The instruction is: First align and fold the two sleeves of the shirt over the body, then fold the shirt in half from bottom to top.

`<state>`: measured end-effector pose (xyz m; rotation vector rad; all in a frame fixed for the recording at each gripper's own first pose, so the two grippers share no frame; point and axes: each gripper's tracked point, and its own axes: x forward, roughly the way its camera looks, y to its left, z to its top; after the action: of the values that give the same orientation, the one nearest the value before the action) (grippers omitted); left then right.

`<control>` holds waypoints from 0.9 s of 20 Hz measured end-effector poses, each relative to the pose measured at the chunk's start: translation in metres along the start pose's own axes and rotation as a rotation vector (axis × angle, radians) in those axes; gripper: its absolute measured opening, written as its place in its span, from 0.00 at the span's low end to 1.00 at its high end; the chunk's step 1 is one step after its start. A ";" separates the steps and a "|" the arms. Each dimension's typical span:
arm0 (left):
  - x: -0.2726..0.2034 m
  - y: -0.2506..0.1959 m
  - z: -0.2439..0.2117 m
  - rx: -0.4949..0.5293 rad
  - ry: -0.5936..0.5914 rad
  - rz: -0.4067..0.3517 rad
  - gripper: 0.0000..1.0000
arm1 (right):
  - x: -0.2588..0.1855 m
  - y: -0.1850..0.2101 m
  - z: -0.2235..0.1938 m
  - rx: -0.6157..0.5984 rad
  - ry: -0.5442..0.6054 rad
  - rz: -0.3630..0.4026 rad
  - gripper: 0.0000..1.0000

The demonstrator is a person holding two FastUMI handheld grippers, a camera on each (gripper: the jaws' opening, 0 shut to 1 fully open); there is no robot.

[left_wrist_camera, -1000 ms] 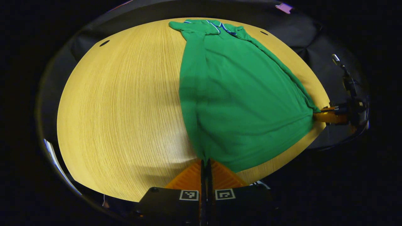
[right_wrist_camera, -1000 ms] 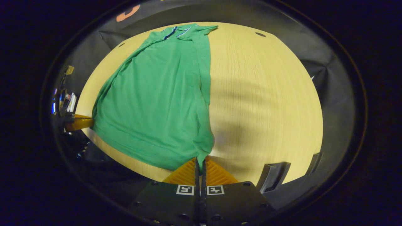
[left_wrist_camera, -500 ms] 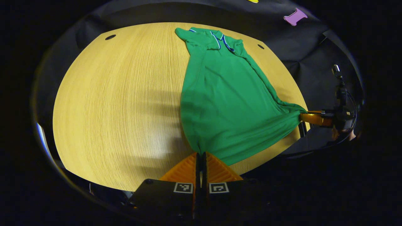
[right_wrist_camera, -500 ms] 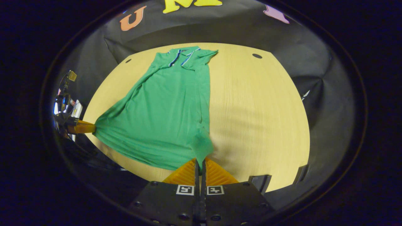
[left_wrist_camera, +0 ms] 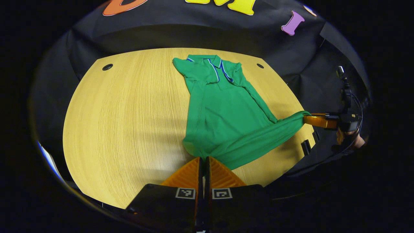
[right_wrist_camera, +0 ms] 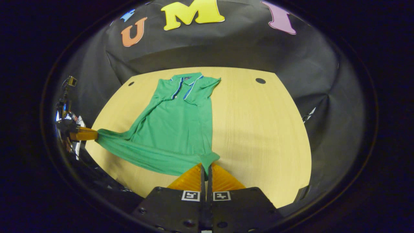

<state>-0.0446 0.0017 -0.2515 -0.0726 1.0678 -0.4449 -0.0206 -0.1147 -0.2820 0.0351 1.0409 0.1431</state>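
Right now I have the left gripper (left_wrist_camera: pixel 204 160) clamped on one hem corner of the green shirt (left_wrist_camera: pixel 223 116), and the right gripper (right_wrist_camera: pixel 206 166) pinching the other, hem lifted between them. Collar lies flat toward 12 o'clock on the wooden table (left_wrist_camera: pixel 129 123). Bare tabletop spreads wide at 9 o'clock in left gripper view.

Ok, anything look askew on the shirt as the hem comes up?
Nothing damaged. The green polo shirt lies on the light wooden table, its hem corners pinched by the left tool and the right tool. The hem sags between them, and the collar end sits slightly angled, so the fold may land uneven.
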 end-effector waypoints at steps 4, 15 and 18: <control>0.009 0.008 0.037 -0.015 -0.059 0.016 0.06 | 0.008 -0.002 0.034 0.022 -0.051 -0.005 0.00; 0.052 0.033 0.144 -0.018 -0.193 0.076 0.06 | 0.046 -0.008 0.147 0.048 -0.156 -0.026 0.00; 0.064 0.039 0.169 -0.032 -0.223 0.088 0.06 | 0.059 -0.014 0.173 0.032 -0.164 -0.033 0.00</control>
<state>0.1384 -0.0137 -0.2323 -0.1011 0.8550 -0.3319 0.1590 -0.1141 -0.2461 0.0576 0.8799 0.0925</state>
